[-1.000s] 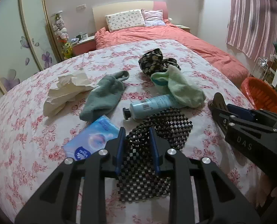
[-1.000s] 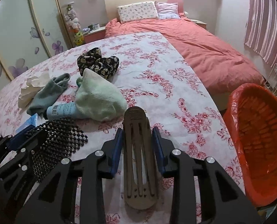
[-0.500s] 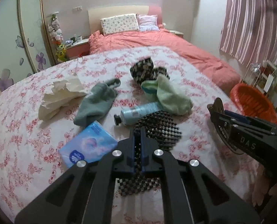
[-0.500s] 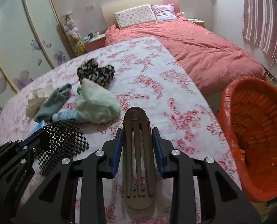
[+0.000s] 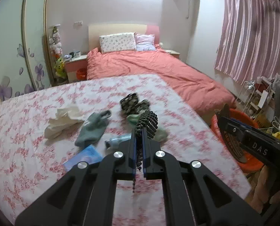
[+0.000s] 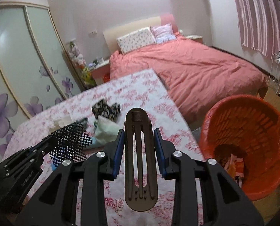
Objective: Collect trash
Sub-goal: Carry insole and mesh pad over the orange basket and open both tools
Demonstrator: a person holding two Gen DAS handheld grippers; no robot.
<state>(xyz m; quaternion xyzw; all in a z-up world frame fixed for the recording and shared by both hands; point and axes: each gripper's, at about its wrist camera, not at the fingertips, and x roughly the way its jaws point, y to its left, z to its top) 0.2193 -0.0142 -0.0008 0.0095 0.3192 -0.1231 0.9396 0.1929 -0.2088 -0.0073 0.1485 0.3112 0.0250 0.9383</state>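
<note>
The left hand-held gripper [image 5: 138, 143] is clenched on the black beaded mesh mat [image 5: 147, 122]. A second ago the mat lay flat on the pink-flowered sheet [image 5: 26, 150] between half-open jaws; now it hangs bunched and lifted clear, at the centre of the left view. The right hand-held gripper [image 6: 139, 141] grasps the dark brown slotted plastic strip [image 6: 140, 162] as before, upright between the blue pads [image 6: 118, 150]. The round orange plastic basket [image 6: 253, 116] now fills more of the right of the right view, with scraps lying in its bottom. The grey sock [image 5: 92, 130], crumpled white tissue [image 5: 62, 120], pale blue tube [image 5: 117, 140] and blue tissue pack [image 5: 83, 158] lie where they did, at centre left of the left view.
</note>
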